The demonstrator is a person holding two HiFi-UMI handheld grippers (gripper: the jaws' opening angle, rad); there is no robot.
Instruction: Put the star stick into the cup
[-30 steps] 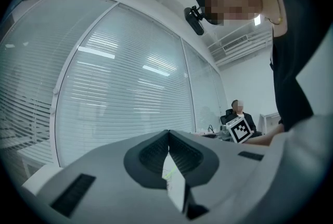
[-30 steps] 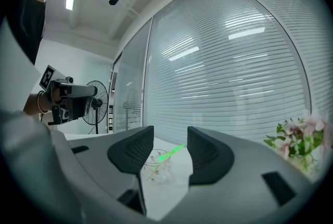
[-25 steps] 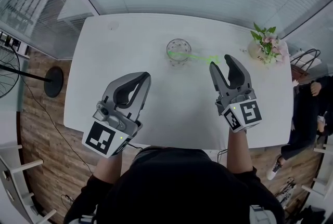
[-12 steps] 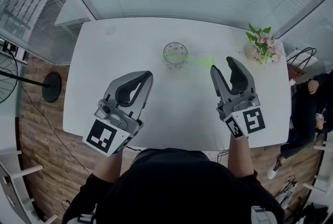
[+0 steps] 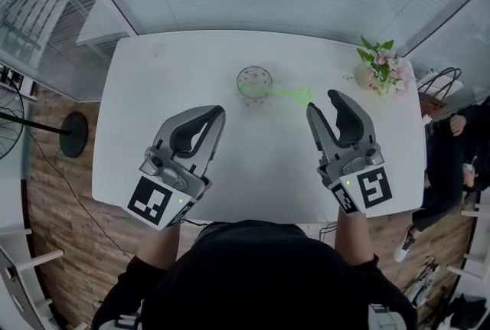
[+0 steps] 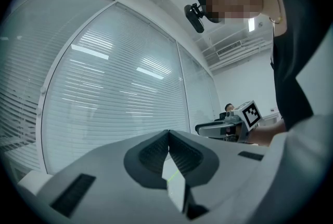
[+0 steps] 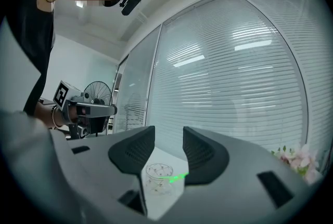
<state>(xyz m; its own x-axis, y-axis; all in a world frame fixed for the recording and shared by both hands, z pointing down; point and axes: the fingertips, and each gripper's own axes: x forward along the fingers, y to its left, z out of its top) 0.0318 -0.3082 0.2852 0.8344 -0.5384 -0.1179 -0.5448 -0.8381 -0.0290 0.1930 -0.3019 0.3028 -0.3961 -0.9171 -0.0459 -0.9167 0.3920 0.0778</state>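
Note:
A clear glass cup [image 5: 254,82] stands at the middle of the white table [image 5: 176,76]. The green star stick [image 5: 285,92] has one end inside it and leans out to the right, its star end over the table. My right gripper [image 5: 324,102] hovers just near of that star end; its jaws are closing with nothing between them. In the right gripper view the cup [image 7: 158,176] and the stick [image 7: 177,176] show beyond the gap of the gripper [image 7: 169,137]. My left gripper [image 5: 217,114] is shut and empty, near and left of the cup, and the left gripper view shows its jaws pressed together.
A small pot of pink flowers [image 5: 377,68] stands at the table's far right corner. A standing fan [image 5: 69,133] is on the wood floor to the left. A seated person [image 5: 459,160] is beyond the table's right edge. Glass walls with blinds lie behind the table.
The head view has drifted a little. Both grippers keep nearly the same places over the table, and the stick still leans out of the cup.

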